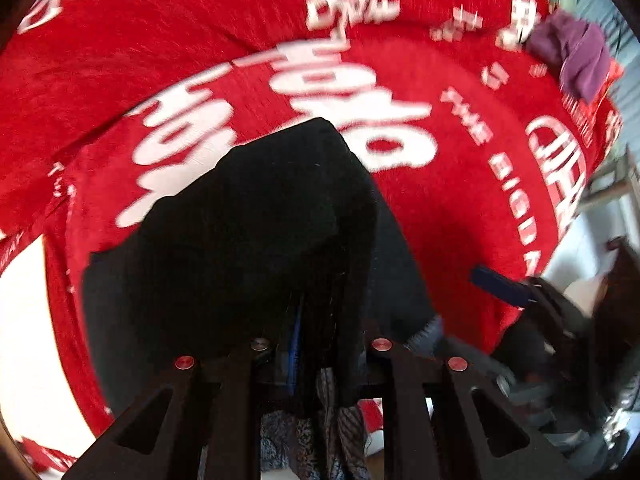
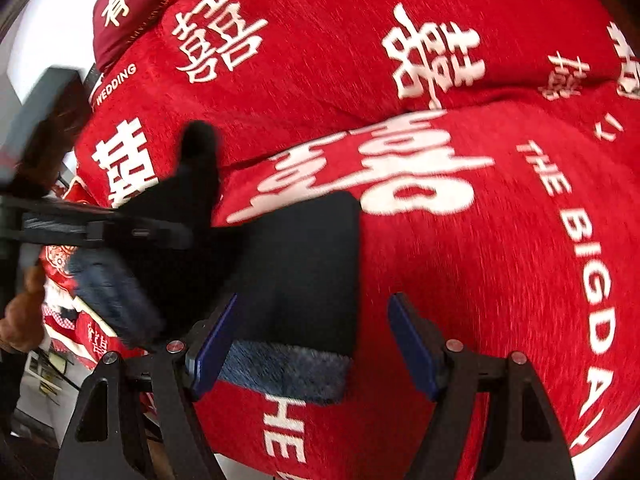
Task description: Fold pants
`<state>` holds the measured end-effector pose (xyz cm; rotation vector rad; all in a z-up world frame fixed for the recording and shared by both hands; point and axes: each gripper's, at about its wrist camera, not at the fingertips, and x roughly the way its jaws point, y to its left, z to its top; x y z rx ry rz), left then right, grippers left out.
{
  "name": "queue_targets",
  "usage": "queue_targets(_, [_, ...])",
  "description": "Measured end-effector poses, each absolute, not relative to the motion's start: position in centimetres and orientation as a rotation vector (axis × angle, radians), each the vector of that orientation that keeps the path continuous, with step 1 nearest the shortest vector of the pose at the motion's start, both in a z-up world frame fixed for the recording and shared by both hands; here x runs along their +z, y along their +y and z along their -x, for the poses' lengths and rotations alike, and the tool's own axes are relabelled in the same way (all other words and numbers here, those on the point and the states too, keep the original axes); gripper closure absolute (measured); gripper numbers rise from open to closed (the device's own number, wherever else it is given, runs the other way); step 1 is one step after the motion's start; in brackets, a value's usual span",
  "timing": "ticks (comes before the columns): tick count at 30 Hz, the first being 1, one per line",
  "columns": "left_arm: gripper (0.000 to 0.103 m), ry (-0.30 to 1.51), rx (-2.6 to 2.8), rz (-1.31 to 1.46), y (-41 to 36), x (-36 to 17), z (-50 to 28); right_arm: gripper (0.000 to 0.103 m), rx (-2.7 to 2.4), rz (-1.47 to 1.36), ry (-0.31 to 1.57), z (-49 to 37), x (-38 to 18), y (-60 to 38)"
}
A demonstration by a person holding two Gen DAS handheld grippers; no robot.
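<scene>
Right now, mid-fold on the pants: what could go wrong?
1. Left tongs are shut on a bunched part of the pants; dragging it may pull the flat part askew.
2. Right tongs are open and grip nothing, so that flat part lies unpinned.
3. The red blanket is rumpled and could ride along.

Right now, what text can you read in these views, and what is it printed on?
"THE BIGDAY": red bedspread, white print, repeated.
"WEDDING": bedspread edge near the dark red pillow.
Large white Chinese characters on the bedspread, gold ones on the pillow: too blurred to transcribe.
Black pants: no text visible.
</scene>
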<state>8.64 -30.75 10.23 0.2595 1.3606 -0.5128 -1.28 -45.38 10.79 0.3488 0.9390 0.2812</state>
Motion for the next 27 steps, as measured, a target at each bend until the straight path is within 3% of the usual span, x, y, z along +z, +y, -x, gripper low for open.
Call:
queue_targets(4, [0.062,1.381,-0.532,-0.176,-30.5,9.6,-8.8,0.024,0.290,-0.330,0.961,2.0,9.7,-44.8])
queue_targets(5, [0.051,1.380,-0.553,-0.149,-30.3,10.4,-8.8,0.024,0.299,-0.320,0.966,2.2,9.6,-44.5])
queue_targets(10, [0.047,1.227,-0.671,-0.075,-28.8,17.6,-7.1,0.019,0.379,-0.282,0.947,3.1,10.1,-42.9])
queue_targets(12, [0.000,1.145,-0.654,-0.058,-26.9,19.4,-6.5,0.019,0.402,-0.291,0.936,2.9,10.2,-42.3])
queue_targets(16, [0.000,1.117,-0.577,-0.064,-22.9,18.6,-5.7,0.018,0.432,-0.395,0.959,1.9,10.0,-42.5])
queue_targets(27, [0.000,1.245,-0.350,0.080,-14.2,8.7,-5.2,0.014,0.516,-0.534,0.952,-0.9,9.8,-42.6])
